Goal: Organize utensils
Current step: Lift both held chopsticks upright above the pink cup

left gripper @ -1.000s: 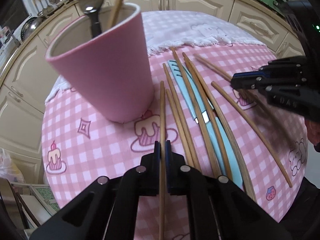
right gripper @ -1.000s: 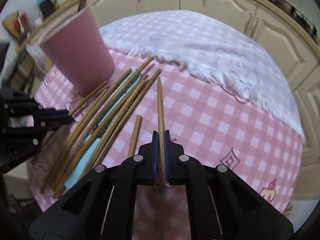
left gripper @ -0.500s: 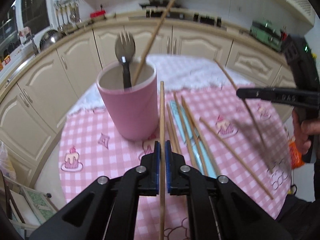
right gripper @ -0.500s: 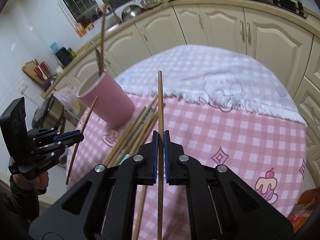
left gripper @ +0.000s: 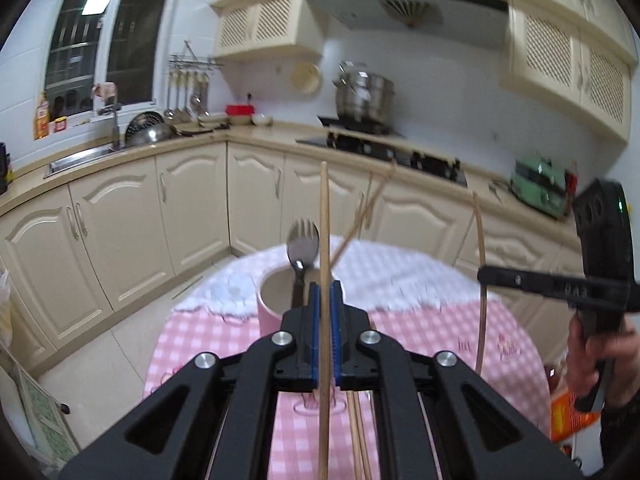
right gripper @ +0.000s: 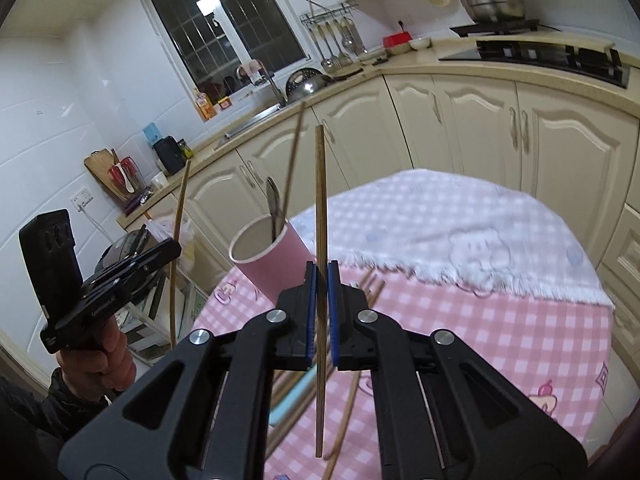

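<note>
Currently, transfer step: left gripper (left gripper: 325, 320) and right gripper (right gripper: 321, 300) each clamp one chopstick (left gripper: 325, 240) upright above table (right gripper: 500, 332); next, lower tips into pink cup (right gripper: 276, 264) beside spork (left gripper: 303, 246).

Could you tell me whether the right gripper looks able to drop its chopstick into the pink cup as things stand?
Probably yes. The right gripper holds its chopstick upright above the table, and the pink cup, just ahead to its left, has an open mouth holding only a spork and one chopstick.
</note>
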The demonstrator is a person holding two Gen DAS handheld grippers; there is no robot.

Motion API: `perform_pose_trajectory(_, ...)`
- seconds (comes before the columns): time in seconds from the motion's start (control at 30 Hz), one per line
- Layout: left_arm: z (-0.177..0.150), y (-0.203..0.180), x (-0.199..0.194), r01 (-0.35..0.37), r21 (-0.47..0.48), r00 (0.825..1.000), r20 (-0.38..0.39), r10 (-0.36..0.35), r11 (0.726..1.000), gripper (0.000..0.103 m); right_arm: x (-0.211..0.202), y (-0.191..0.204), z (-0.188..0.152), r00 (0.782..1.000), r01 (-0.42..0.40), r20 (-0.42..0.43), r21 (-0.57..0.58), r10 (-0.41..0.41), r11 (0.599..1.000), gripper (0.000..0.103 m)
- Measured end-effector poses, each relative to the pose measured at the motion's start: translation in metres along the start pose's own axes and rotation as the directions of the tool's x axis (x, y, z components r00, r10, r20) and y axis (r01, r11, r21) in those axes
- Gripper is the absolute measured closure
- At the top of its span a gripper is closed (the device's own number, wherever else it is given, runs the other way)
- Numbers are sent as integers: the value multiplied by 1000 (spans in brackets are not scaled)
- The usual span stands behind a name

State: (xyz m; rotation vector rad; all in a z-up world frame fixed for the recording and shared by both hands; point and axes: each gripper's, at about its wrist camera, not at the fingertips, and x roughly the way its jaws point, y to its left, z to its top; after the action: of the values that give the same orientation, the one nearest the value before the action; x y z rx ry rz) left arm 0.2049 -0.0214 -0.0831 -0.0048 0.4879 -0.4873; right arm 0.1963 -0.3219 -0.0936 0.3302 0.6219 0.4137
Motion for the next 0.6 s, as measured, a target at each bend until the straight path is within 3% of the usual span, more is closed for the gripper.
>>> perform_pose_trajectory(0.33,33,7,-7,-22,-75,989,147,33,997,99,-6,41,43,993,-73,91,-91,81,993,97)
perform_pose_trajectory(0.6,75,6,-5,-16,-74,966,258,34,997,98,-9,76,92,973,-105,187,-175,138,979,97)
